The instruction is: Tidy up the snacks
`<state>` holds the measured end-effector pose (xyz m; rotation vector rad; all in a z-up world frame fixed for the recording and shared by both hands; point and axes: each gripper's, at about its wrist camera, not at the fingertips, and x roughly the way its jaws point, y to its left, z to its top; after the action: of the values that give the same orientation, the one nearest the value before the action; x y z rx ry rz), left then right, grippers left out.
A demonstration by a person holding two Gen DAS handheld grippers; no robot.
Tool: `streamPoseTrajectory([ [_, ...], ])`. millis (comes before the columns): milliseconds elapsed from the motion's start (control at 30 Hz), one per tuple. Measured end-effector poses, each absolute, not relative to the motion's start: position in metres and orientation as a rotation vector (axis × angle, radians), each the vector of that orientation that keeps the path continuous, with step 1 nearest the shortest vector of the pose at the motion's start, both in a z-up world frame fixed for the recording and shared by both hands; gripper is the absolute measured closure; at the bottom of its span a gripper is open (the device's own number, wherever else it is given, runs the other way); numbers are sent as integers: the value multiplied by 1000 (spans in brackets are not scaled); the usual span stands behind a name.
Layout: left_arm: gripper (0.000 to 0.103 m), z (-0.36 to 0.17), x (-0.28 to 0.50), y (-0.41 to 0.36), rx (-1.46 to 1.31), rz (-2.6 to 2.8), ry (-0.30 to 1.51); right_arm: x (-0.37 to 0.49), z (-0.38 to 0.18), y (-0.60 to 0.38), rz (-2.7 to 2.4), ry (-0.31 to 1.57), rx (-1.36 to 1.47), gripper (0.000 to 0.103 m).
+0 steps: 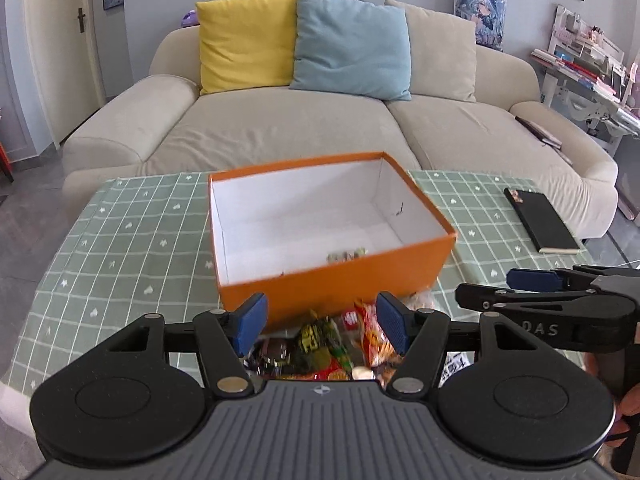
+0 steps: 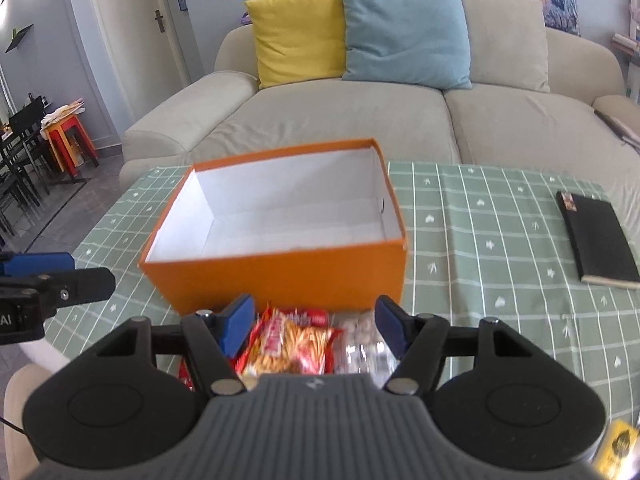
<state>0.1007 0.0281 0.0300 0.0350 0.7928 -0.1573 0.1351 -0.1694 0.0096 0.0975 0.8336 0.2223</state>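
An open orange box (image 1: 332,280) with a white inside stands on the green checked tablecloth (image 1: 132,232); it also shows in the right wrist view (image 2: 280,272). One small snack (image 1: 346,255) lies inside near its front wall. A pile of snack packets (image 1: 320,348) lies in front of the box. My left gripper (image 1: 322,322) is open above the pile. My right gripper (image 2: 316,322) is open above a red packet of sticks (image 2: 294,340) and a clear bag (image 2: 362,342). The right gripper also shows in the left wrist view (image 1: 516,286).
A black notebook (image 1: 540,220) lies on the cloth at the right, also in the right wrist view (image 2: 598,236). A beige sofa (image 1: 280,128) with yellow and blue cushions stands behind the table. A yellow packet (image 2: 620,448) lies at the near right.
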Motion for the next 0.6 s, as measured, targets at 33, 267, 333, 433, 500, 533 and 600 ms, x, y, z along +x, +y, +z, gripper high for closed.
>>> streamPoseTrajectory([
  [33,29,25,99,27,44,-155,795,131,6,-171,225,841,105,38],
  [267,29,-14,86,22,32,-151,858,106,-30,-178,245,889,140,37],
  [333,29,-26,81,23,20,-145,876,99,-39,-177,246,901,138,37],
  [433,29,-44,73,23,17,-156,908,89,-54,-171,261,919,121,37],
  [500,29,-53,71,23,9,-167,923,86,-62,-167,286,932,109,37],
  [533,29,-57,70,24,3,-167,930,85,-67,-164,300,940,102,37],
  [600,29,-64,70,26,-1,-164,944,82,-76,-159,319,960,86,37],
])
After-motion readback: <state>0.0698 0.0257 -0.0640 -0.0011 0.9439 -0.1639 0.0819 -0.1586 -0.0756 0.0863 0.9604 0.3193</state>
